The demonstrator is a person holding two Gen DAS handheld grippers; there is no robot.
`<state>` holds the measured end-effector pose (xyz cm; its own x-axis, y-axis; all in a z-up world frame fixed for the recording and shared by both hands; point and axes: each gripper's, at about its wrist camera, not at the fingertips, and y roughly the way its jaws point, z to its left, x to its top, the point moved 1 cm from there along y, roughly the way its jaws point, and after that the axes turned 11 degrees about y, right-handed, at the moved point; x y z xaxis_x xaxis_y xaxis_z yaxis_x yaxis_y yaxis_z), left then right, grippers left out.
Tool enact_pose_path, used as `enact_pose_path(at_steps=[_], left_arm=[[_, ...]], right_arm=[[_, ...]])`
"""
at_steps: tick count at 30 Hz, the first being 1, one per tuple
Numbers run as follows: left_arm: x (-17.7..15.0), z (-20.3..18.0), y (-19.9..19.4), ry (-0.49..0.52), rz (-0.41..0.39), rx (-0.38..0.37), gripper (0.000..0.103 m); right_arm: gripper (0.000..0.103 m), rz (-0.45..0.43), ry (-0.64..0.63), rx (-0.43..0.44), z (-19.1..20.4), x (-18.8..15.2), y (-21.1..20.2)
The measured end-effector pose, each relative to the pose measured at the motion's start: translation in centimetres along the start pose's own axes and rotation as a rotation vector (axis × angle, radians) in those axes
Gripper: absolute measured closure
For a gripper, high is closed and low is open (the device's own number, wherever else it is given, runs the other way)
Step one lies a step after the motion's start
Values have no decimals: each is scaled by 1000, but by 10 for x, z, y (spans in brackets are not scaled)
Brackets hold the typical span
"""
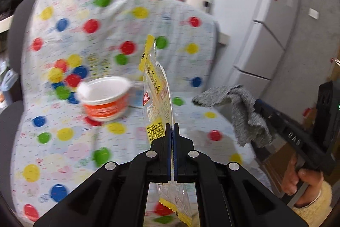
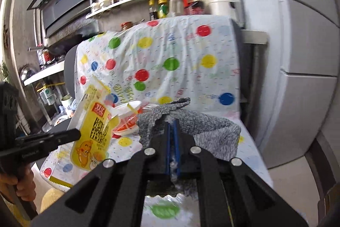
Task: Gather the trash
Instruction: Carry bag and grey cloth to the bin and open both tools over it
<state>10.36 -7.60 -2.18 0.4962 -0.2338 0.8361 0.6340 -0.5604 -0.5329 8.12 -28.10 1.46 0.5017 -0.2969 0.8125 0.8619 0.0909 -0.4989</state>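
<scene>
Above the polka-dot cloth [image 1: 127,20], both grippers clamp what they have picked up.

From the left wrist camera, the left gripper [image 1: 171,128] is closed tight on a clear-and-yellow snack wrapper [image 1: 156,86], which stands upright over the cloth, its lower end hanging behind the jaws. An orange-and-white cup [image 1: 105,99] sits on the cloth just left of the wrapper. To the right, off the cloth's edge, the right gripper [image 1: 258,104] pinches a grey rag [image 1: 244,112], a hand [image 1: 301,181] on its handle. From the right wrist camera, that gripper's jaws are closed on the rag, which drapes over the cloth; the wrapper hangs beside it at left, the cup behind, a white fridge [image 2: 297,35] right of the cloth.
</scene>
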Motion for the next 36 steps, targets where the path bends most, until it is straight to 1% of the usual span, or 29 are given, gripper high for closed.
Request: enact_pose_path(at_steps=[3, 4, 6, 9, 11, 12, 14, 17, 20, 23, 26, 31, 36], left_arm=[[7, -38, 11, 49, -1, -69, 102], [8, -57, 18, 75, 0, -103, 102], [7, -80, 26, 103, 3, -147, 102], [2, -122, 43, 146, 13, -237, 102], [-2, -154, 53, 175, 21, -304, 102], [-5, -170, 57, 190, 25, -340, 102], [-12, -196, 62, 222, 30, -394, 102], [-22, -235, 72, 276, 47, -469, 102], [-35, -268, 83, 322, 64, -526, 102], [-50, -294, 94, 352, 89, -567, 102], [-62, -320, 107, 386, 115, -598, 102], [-79, -350, 134, 423, 183, -619, 102], [-93, -364, 165, 424, 265, -624, 102]], right_arm=[[99, -36, 23, -54, -24, -7, -31], [99, -47, 29, -73, -31, -9, -40], [99, -70, 43, -120, -47, -14, -61], [99, -97, 78, -220, -81, -27, -98], [99, -108, 97, -280, -98, -36, -116], [99, -118, 113, -324, -110, -43, -130], [99, -129, 143, -383, -128, -54, -148], [99, -146, 197, -469, -154, -74, -178], [99, -151, 230, -546, -172, -93, -200], [99, -126, 259, -611, -190, -116, -212], [99, -93, 303, -637, -209, -136, -215], [99, -38, 386, -651, -240, -163, -203], [99, 24, 454, -650, -268, -185, -190]])
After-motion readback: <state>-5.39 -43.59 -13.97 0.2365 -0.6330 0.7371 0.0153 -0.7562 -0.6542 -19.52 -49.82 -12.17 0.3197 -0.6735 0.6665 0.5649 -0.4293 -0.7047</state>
